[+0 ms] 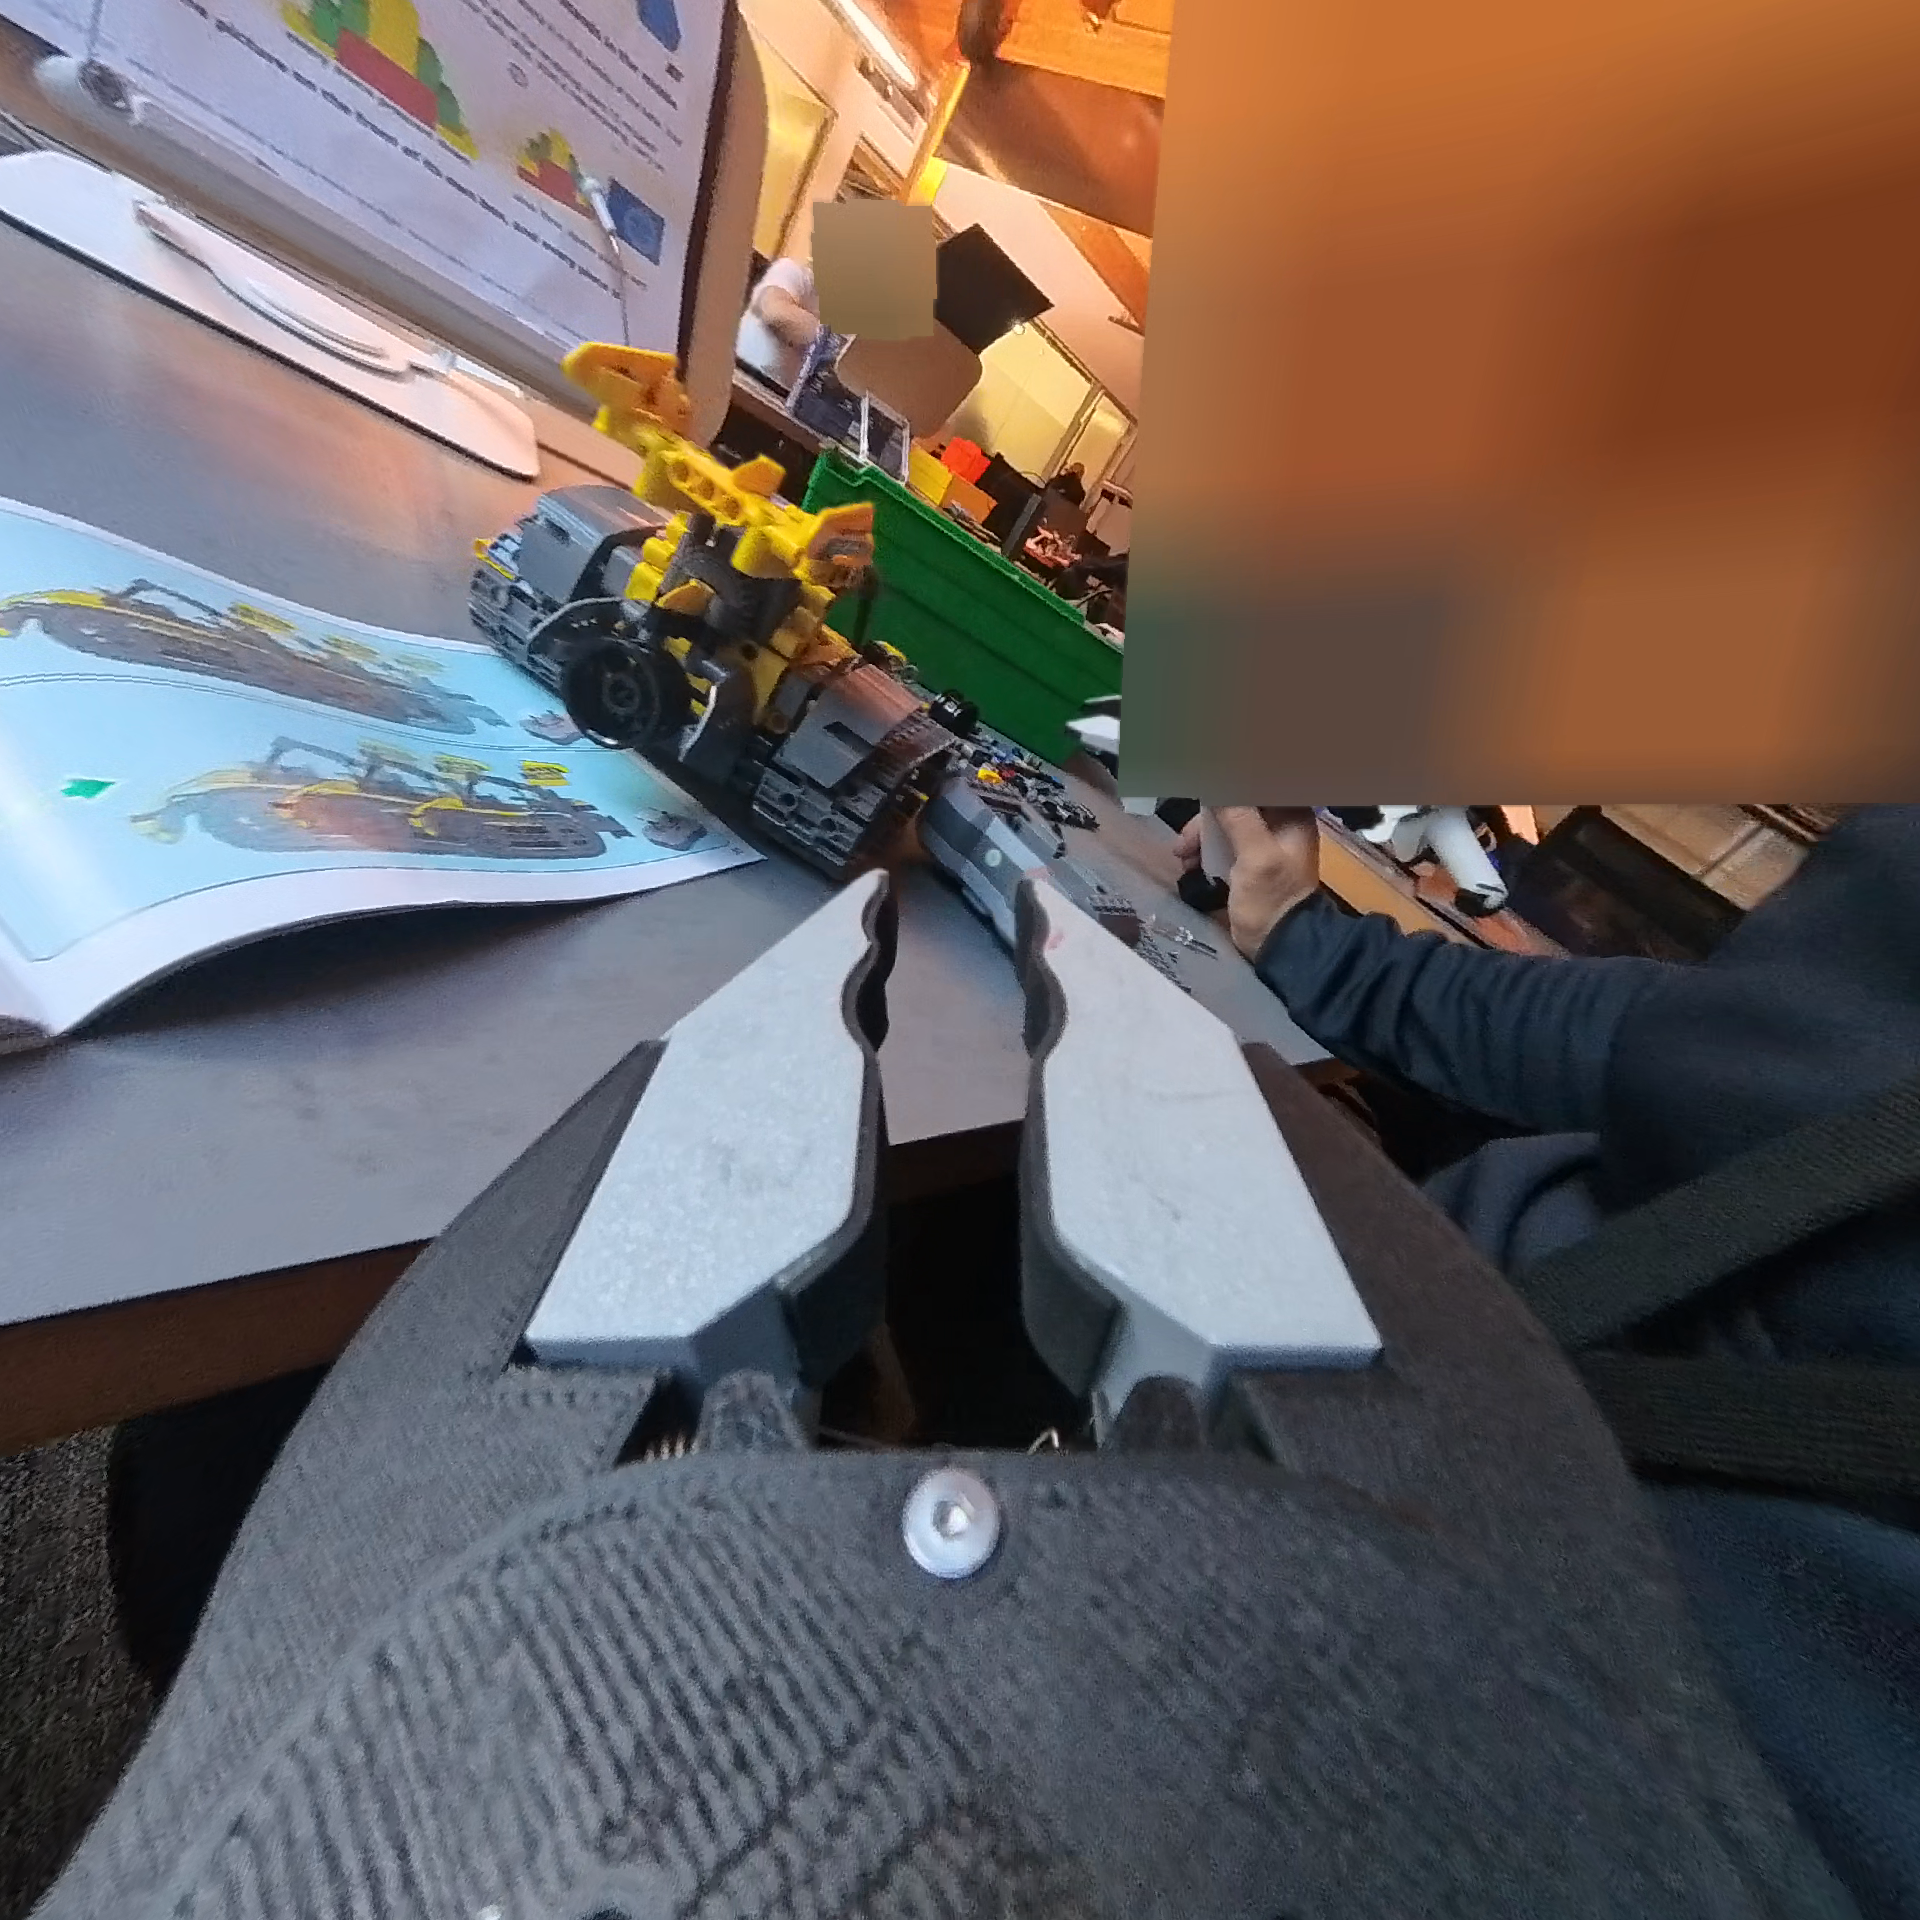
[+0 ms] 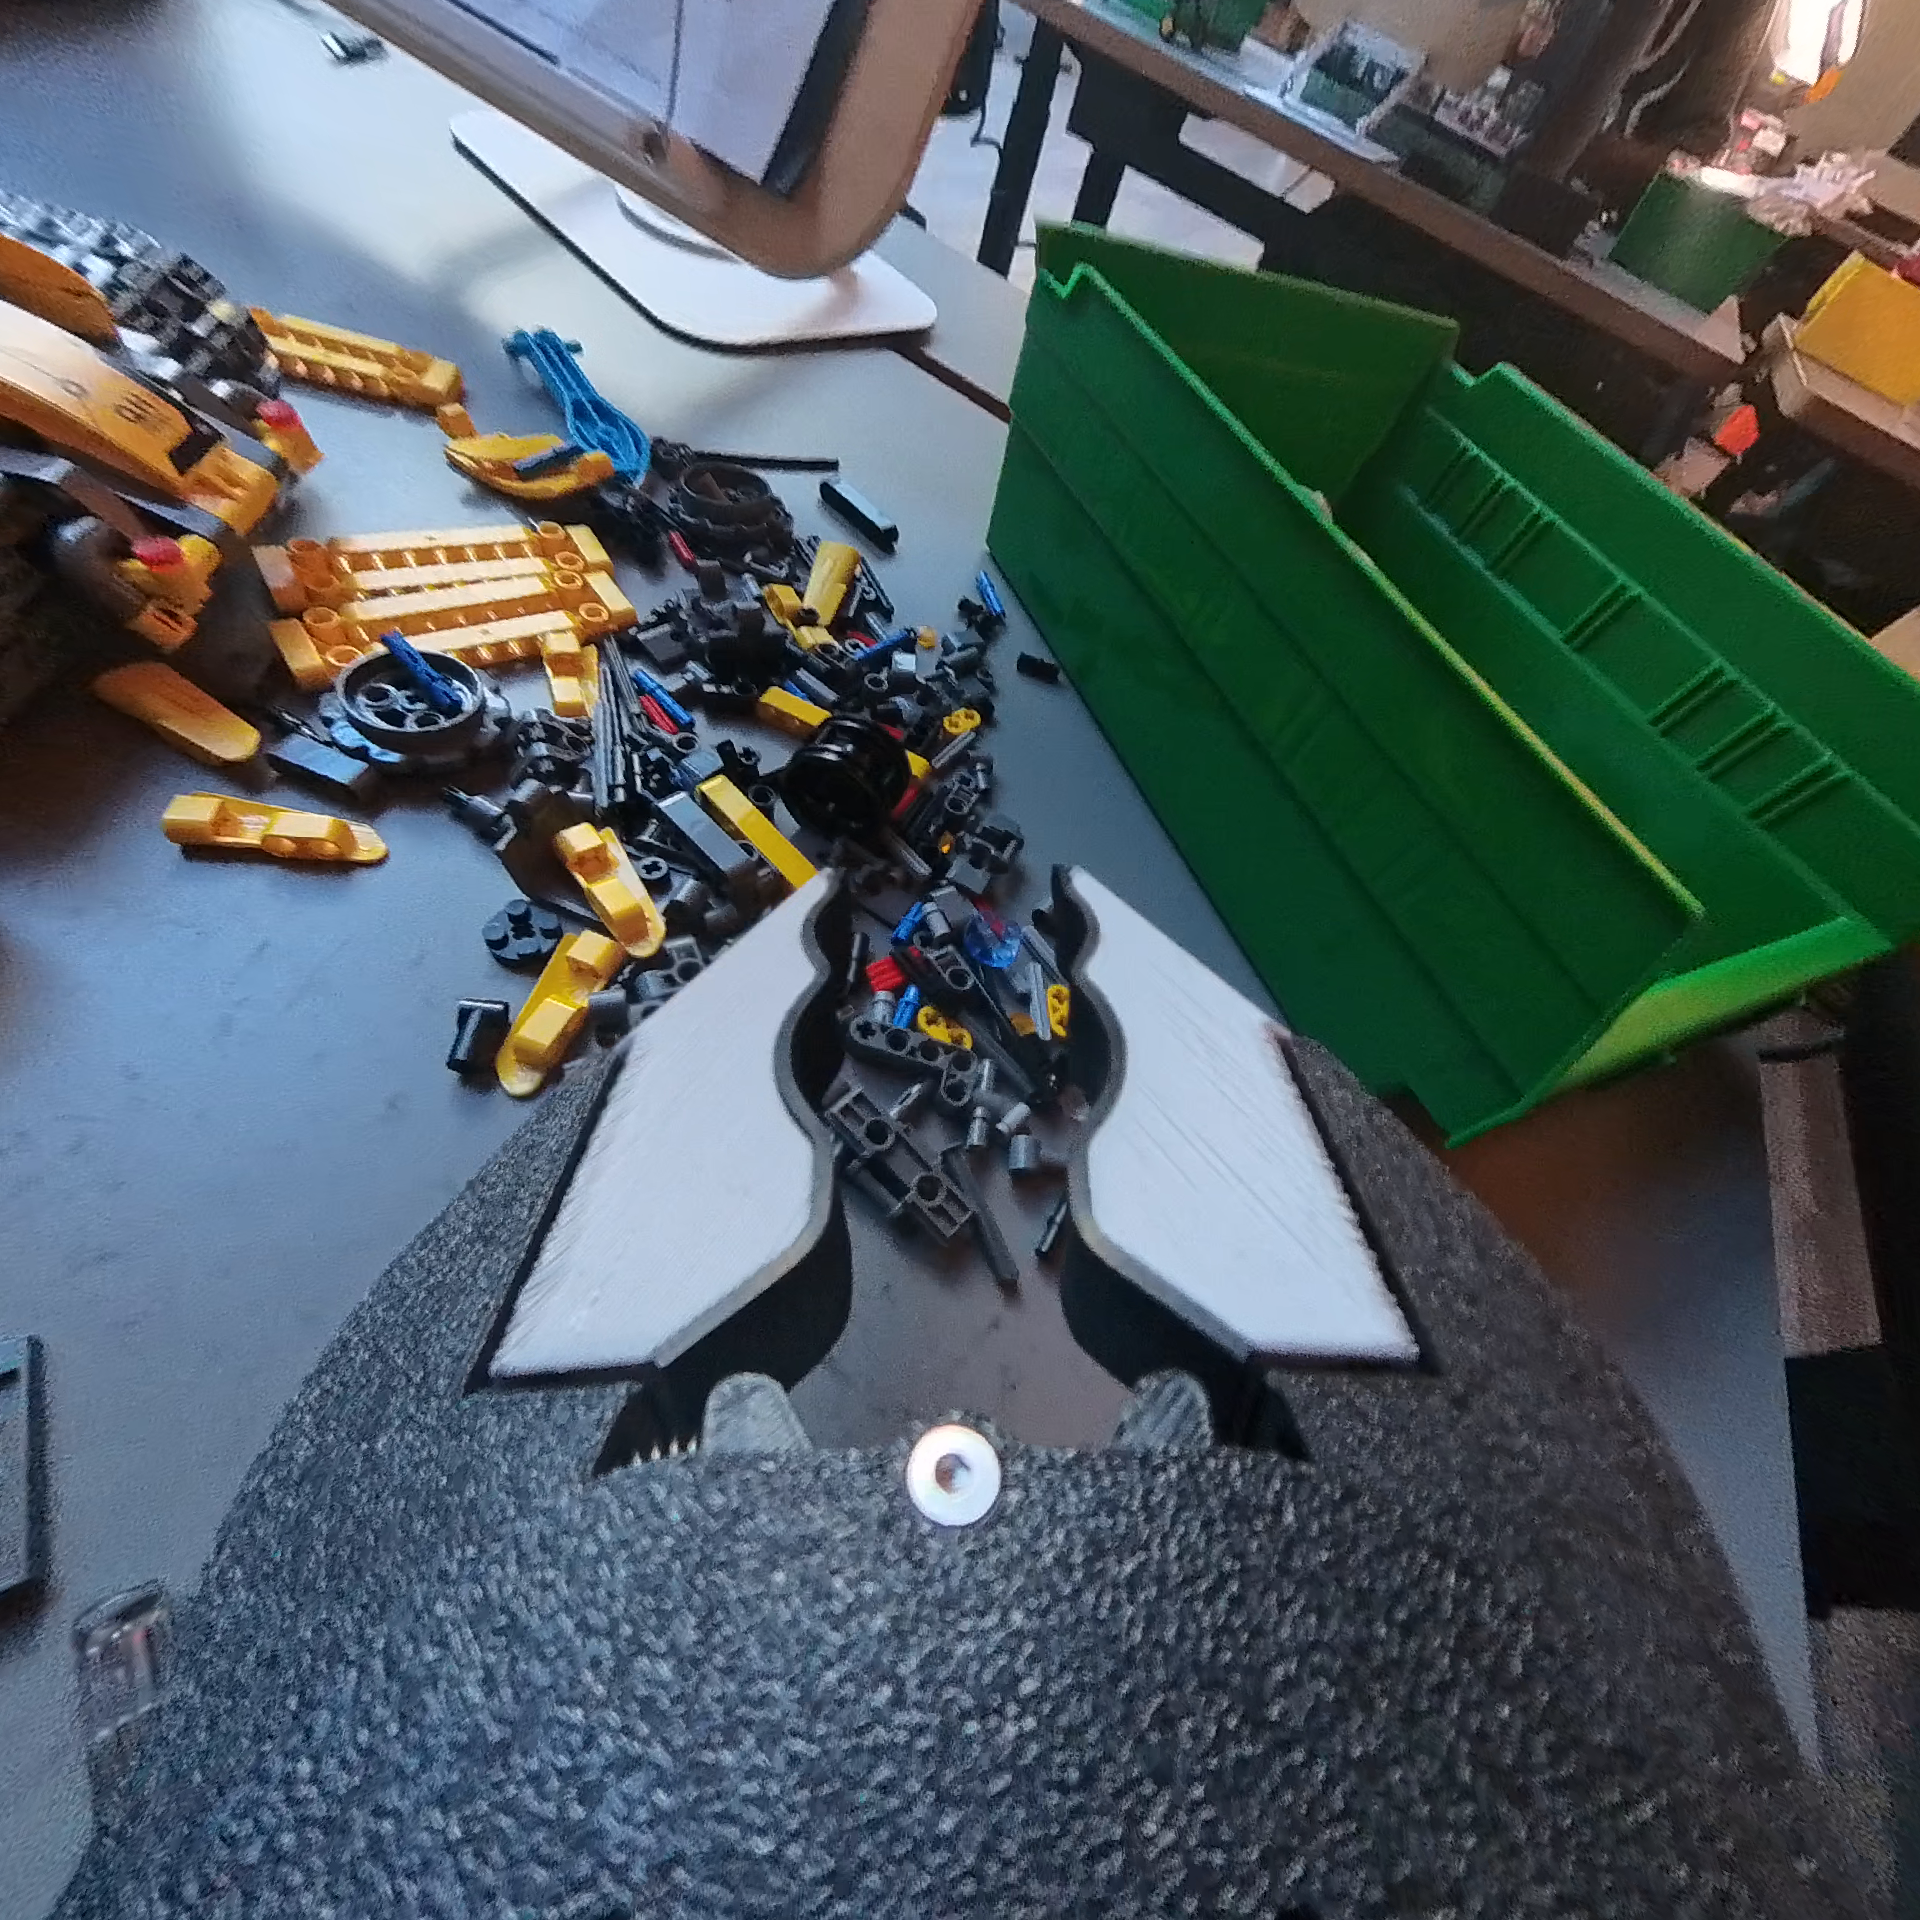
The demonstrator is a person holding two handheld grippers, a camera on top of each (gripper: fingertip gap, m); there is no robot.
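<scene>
The right gripper (image 2: 951, 909) hovers with its jaws wide apart and empty over a pile of small toy parts (image 2: 790, 790) at the centre of the frame, on a dark table (image 2: 260, 1091); a green bin (image 2: 1403, 727) lies at the right. The left gripper (image 1: 956, 883), narrowly parted and holding nothing, sits at the table edge, pointing at a yellow and grey toy vehicle (image 1: 707, 644) beside an open booklet (image 1: 260, 769) at the left.

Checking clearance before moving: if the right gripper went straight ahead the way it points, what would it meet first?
Probably the pile of small loose parts on the table. The right gripper is open with the pile showing between its fingers; height above it is unclear.
</scene>
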